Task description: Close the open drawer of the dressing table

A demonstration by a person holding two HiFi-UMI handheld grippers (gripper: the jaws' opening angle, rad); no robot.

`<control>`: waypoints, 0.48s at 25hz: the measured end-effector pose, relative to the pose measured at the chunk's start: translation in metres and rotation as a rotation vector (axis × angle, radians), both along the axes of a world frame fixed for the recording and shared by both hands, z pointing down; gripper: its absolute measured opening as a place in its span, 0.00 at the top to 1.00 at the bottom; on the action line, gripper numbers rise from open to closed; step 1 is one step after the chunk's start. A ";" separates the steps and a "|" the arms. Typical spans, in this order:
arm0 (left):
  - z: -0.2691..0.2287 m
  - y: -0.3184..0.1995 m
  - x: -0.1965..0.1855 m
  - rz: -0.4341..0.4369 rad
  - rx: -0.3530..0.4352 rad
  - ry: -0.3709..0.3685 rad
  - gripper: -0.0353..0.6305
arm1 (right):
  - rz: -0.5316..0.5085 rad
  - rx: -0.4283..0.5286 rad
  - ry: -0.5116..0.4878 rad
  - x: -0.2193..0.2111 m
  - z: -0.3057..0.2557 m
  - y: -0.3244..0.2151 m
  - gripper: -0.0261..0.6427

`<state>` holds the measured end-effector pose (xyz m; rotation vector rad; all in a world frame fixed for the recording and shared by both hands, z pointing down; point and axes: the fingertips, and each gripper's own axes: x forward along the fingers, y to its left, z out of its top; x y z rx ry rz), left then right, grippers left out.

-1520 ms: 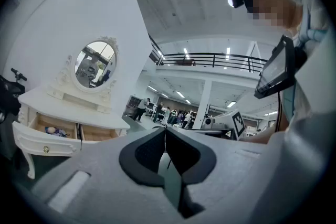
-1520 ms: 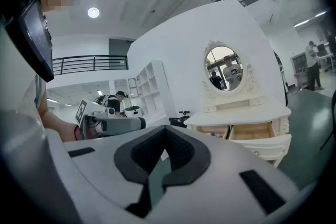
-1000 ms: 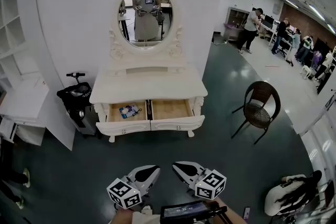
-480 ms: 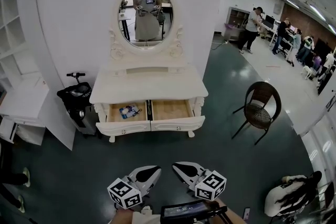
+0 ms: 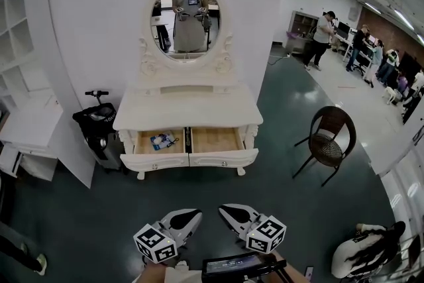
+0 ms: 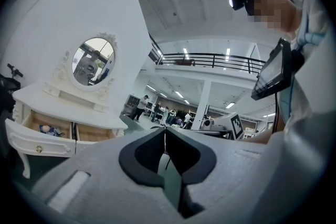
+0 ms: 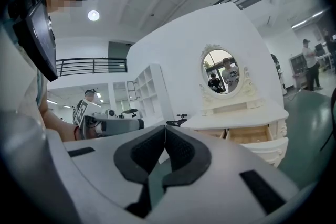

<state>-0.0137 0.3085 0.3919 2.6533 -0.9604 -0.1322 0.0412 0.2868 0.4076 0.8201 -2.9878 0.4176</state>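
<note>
The white dressing table (image 5: 187, 106) with an oval mirror (image 5: 187, 16) stands against the wall across the dark floor. Both its drawers are pulled out. The left drawer (image 5: 156, 159) holds a small blue-and-white packet (image 5: 162, 140); the right drawer (image 5: 222, 157) shows a bare wooden bottom. My left gripper (image 5: 197, 212) and right gripper (image 5: 222, 209) hover side by side at the bottom of the head view, well short of the table. Both are shut on nothing. The left gripper view has its shut jaws (image 6: 165, 130) with the table (image 6: 58, 107) at far left. In the right gripper view the jaws (image 7: 165, 128) meet, with the table (image 7: 247, 115) at right.
A brown wicker chair (image 5: 328, 136) stands right of the table. A black scooter with a bag (image 5: 98, 124) sits at the table's left, beside a white shelf unit (image 5: 30, 76). Several people stand at the back right (image 5: 323, 36). Another person (image 5: 361, 254) is at bottom right.
Grippers and drawers stand as before. The head view has shifted slightly, and a person's foot at the lower left edge has moved.
</note>
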 end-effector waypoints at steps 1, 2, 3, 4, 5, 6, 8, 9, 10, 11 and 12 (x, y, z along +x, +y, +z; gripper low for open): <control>0.001 0.000 0.001 -0.002 0.001 -0.001 0.94 | -0.001 -0.001 0.003 0.002 0.001 -0.001 0.94; 0.002 -0.001 0.003 -0.005 0.001 -0.002 0.94 | -0.001 -0.001 0.005 0.004 0.002 -0.002 0.94; 0.003 -0.002 0.003 -0.009 0.002 -0.005 0.94 | -0.001 -0.001 0.006 0.007 0.003 -0.004 0.94; 0.004 -0.004 0.003 -0.015 0.002 -0.007 0.94 | -0.001 -0.001 0.006 0.009 0.004 -0.006 0.94; 0.005 -0.005 0.003 -0.021 0.003 -0.009 0.94 | -0.002 -0.002 0.007 0.011 0.004 -0.008 0.94; 0.005 -0.006 0.003 -0.026 0.002 -0.008 0.94 | -0.003 -0.003 0.007 0.012 0.005 -0.010 0.94; 0.006 -0.010 0.002 -0.034 -0.001 -0.006 0.94 | -0.007 -0.008 0.008 0.013 0.007 -0.015 0.94; 0.007 -0.012 0.001 -0.038 -0.003 -0.005 0.94 | -0.009 -0.012 0.007 0.012 0.008 -0.017 0.94; 0.007 -0.015 0.000 -0.042 -0.004 -0.004 0.94 | -0.012 -0.016 0.006 0.011 0.008 -0.020 0.94; 0.007 -0.019 -0.001 -0.046 -0.003 -0.004 0.94 | -0.017 -0.017 0.006 0.010 0.009 -0.024 0.94; 0.007 -0.024 -0.002 -0.050 -0.002 -0.002 0.94 | -0.021 -0.017 0.007 0.008 0.009 -0.028 0.94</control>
